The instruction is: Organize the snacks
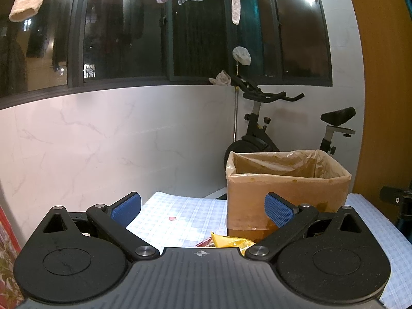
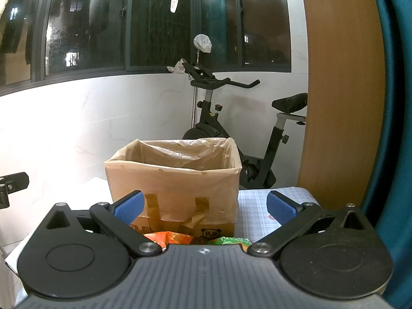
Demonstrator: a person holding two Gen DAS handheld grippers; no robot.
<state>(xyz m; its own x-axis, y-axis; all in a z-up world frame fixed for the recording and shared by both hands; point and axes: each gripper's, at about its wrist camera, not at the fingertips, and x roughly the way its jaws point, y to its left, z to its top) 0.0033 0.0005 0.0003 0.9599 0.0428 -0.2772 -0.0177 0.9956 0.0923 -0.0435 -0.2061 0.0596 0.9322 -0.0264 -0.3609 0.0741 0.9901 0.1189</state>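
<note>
A cardboard box [image 1: 285, 195] lined with a clear plastic bag stands on a checked tablecloth [image 1: 177, 219]. My left gripper [image 1: 203, 208] is open and empty, low over the cloth, left of the box. A yellow snack packet [image 1: 231, 242] and a red one [image 1: 204, 243] lie just under it, mostly hidden by the gripper body. In the right wrist view the same box [image 2: 175, 182] is straight ahead. My right gripper [image 2: 204, 207] is open and empty in front of it. An orange packet [image 2: 168, 238] and a green packet [image 2: 230, 240] peek out below it.
A white marble-look wall [image 1: 103, 141] runs behind the table. An exercise bike [image 1: 260, 128] stands behind the box. A wooden panel [image 2: 340, 90] is at the right. Laundry hangs before dark windows above. A small red spot [image 1: 172, 218] lies on the cloth.
</note>
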